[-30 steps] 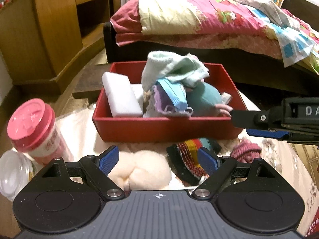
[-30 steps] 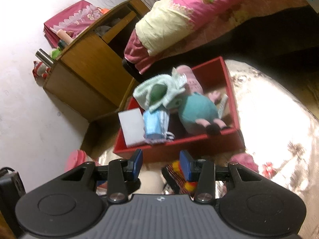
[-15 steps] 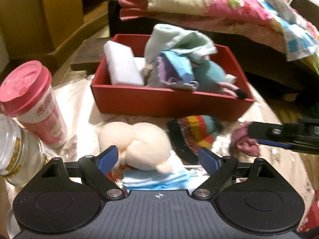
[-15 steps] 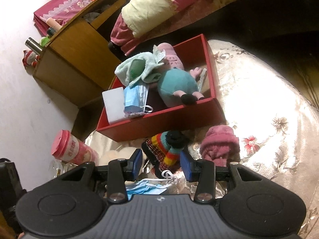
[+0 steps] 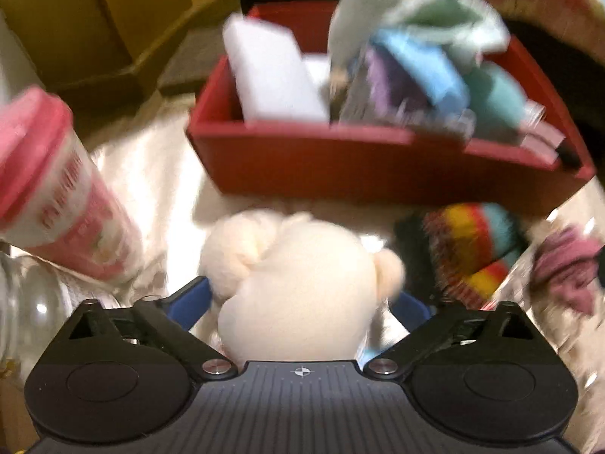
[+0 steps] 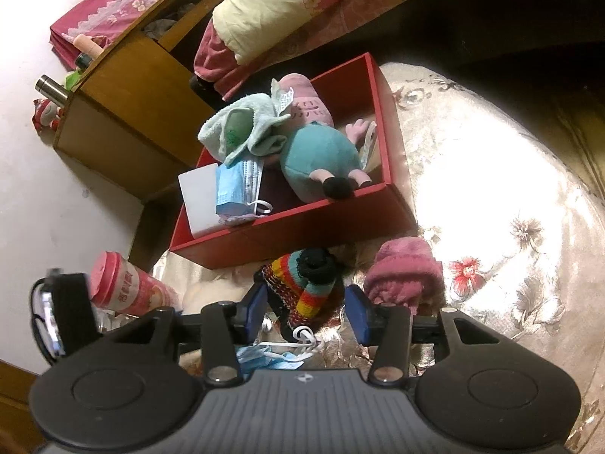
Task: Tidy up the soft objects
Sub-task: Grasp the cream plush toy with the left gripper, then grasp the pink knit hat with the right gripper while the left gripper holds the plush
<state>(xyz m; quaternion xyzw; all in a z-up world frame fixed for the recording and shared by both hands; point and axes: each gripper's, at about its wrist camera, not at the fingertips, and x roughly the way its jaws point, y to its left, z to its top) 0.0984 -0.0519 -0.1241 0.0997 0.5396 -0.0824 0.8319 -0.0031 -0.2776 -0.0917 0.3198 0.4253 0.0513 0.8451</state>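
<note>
A cream plush toy [image 5: 298, 287] lies on the pale cloth between the blue pads of my left gripper [image 5: 300, 299]. Its jaws are opening wide, and I see no squeeze on the plush in this blurred view. A striped knit hat [image 6: 306, 283] sits between the pads of my right gripper [image 6: 306, 302], whose jaws are opening with small gaps on both sides. Behind them stands the red box [image 6: 295, 227], which holds a teal plush pig [image 6: 321, 159], a green towel [image 6: 242, 128], blue masks [image 6: 238, 185] and a white block [image 6: 198, 196]. A pink knit piece [image 6: 404, 276] lies right of the hat.
A pink-lidded cup [image 5: 49, 189] and a glass jar [image 5: 26, 302] stand left of the cream plush. A loose blue mask [image 6: 272, 355] lies under my right gripper. The flowered cloth [image 6: 491, 208] spreads to the right. A wooden cabinet [image 6: 124, 113] and a bed [image 6: 302, 7] are beyond the box.
My left gripper has sunk and tilted down, and the cream plush now sits between its fingers. My right gripper has dropped over the striped hat and its jaws have widened a little.
</note>
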